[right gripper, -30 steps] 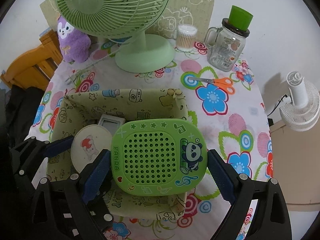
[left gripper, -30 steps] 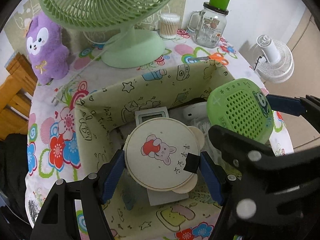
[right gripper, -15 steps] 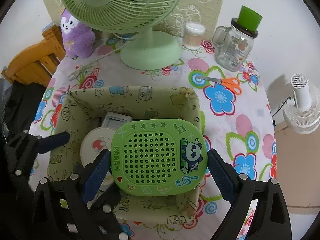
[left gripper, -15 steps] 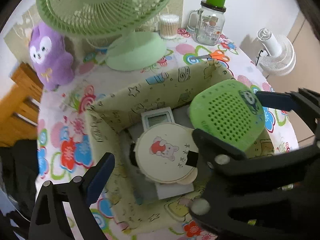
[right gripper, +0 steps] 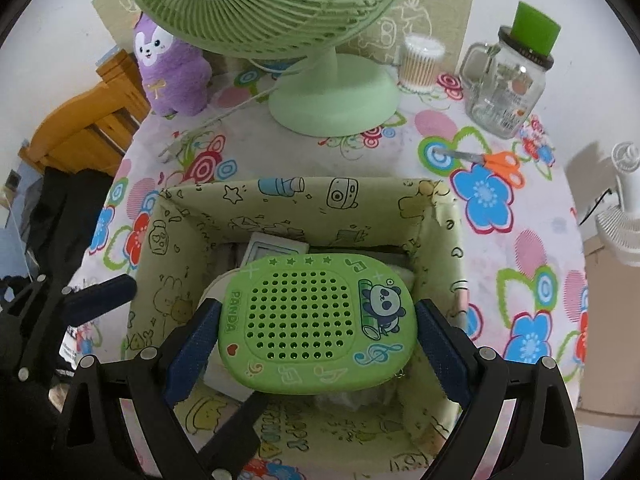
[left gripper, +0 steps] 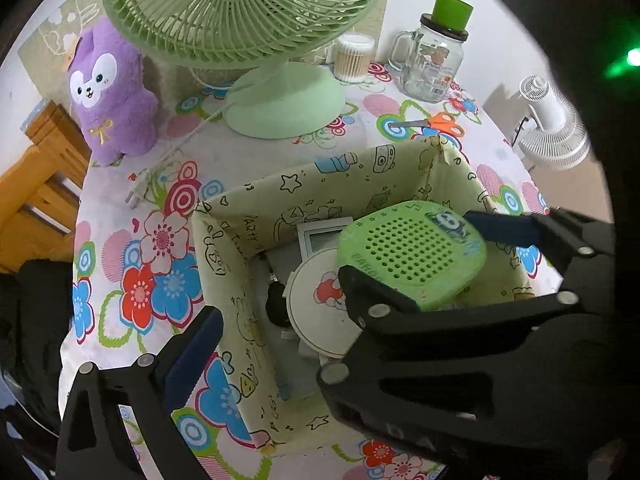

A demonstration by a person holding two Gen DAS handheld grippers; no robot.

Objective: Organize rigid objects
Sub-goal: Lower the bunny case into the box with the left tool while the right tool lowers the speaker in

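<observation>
Right claw [right gripper: 316, 332] clamps green perforated plastic panda case [right gripper: 316, 316] over pale-green printed fabric storage box [right gripper: 280, 200]. Left claw [left gripper: 304, 320] opening, nothing gripped; round cream rabbit-print disc [left gripper: 316, 312] lies inside box.

- Panda case [right gripper: 316, 322]: matt green plastic, perforated.
- Box [right gripper: 280, 204]: printed cloth.
- Jar [right gripper: 506, 92]: glossy clear glass.
- Toy [left gripper: 114, 96]: fuzzy purple plush.
- Fan [left gripper: 248, 12]: smooth green plastic.

The green fan [right gripper: 264, 0] is cut off at the top edge; the green panda case [right gripper: 316, 320] hides most of the round disc [left gripper: 316, 312].
</observation>
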